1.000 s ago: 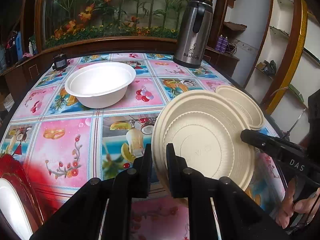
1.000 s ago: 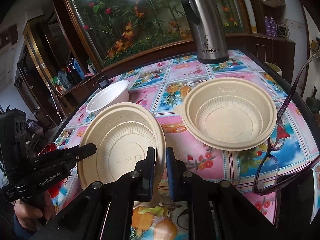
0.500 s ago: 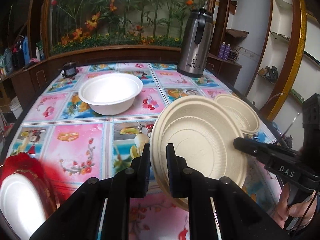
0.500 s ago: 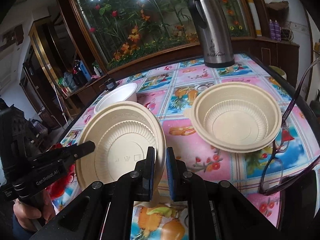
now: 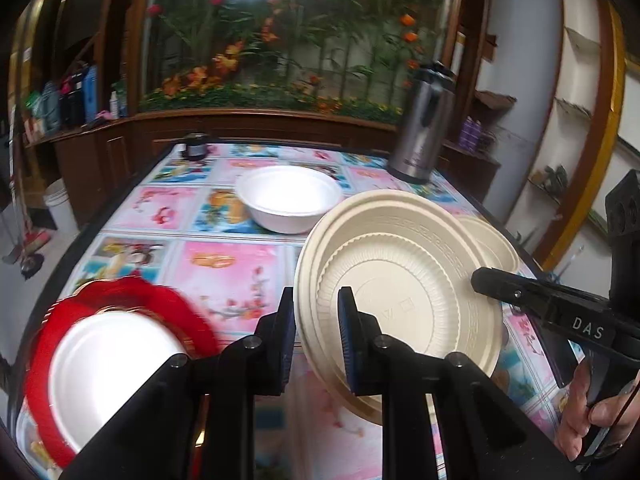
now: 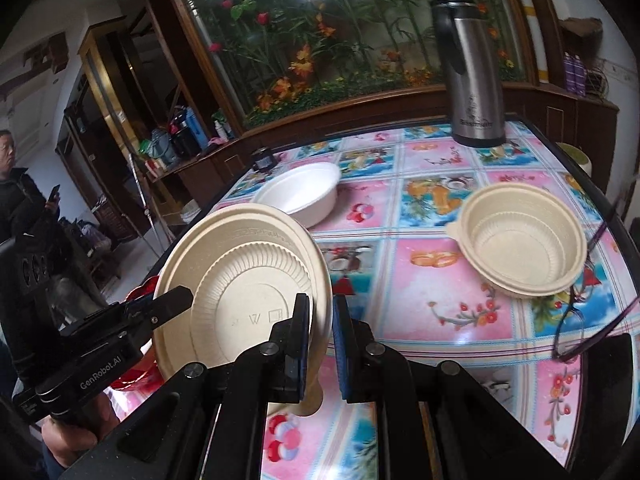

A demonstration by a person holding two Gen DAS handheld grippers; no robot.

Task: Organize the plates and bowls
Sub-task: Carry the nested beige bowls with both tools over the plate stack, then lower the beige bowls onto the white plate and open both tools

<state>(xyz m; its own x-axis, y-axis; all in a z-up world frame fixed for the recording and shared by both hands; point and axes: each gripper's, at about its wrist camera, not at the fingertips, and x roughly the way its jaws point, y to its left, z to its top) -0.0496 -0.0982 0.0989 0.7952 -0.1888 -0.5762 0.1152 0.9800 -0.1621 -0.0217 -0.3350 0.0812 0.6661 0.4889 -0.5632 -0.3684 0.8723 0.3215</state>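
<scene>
Above the patterned tablecloth [image 6: 440, 292]: we carry a beige plate [image 5: 400, 304] between two grippers.

We clamp the left gripper [image 5: 316, 340] on the plate's near rim and the right gripper [image 6: 320, 344] on the opposite rim, so it hangs tilted on edge, clear of the table. We judge the two-sided hold steadies a thin, flexible plate. Below left lies a white plate [image 5: 108, 364] on a red plate [image 5: 132, 292], a likely stack; the white bowl [image 5: 288, 200] and beige bowl [image 6: 524, 236] stay apart.

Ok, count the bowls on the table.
2: a white bowl toward the far left, and a beige bowl on the right. More could be nested inside, or hidden behind the raised plate.
</scene>
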